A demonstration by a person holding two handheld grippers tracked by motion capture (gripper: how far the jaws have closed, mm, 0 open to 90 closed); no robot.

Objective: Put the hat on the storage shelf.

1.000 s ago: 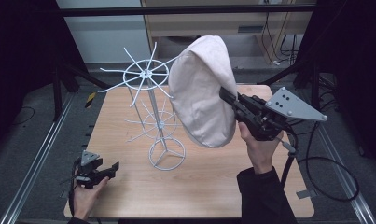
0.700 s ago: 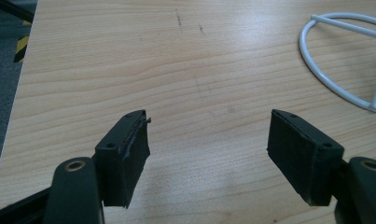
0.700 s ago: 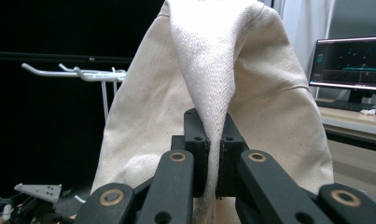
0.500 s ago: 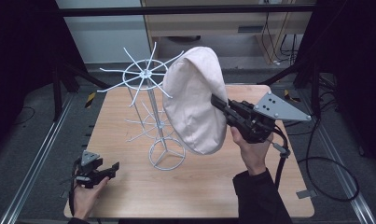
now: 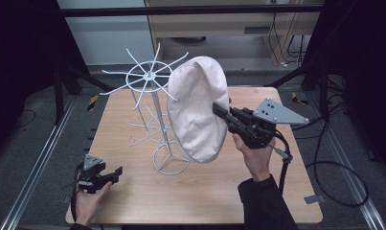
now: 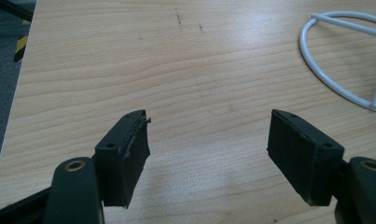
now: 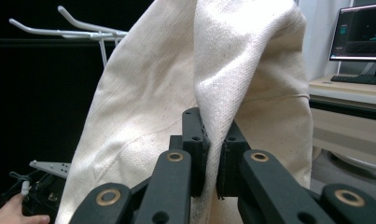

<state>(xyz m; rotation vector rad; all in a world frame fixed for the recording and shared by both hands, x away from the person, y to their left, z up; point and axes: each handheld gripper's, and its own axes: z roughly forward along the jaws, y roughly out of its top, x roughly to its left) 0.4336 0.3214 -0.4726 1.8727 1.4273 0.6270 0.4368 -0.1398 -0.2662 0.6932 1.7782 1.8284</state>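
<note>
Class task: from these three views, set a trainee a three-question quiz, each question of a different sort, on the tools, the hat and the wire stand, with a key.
1. True or false: the left tool holds the cream hat.
2. What does the right tool grip?
A. a prong of the stand
B. a fold of the hat's fabric
C. nothing
3. Fill in: the white wire stand rests on the wooden ____.

Key:
1. False: its jaws are apart over bare wood.
2. B
3. table
</note>
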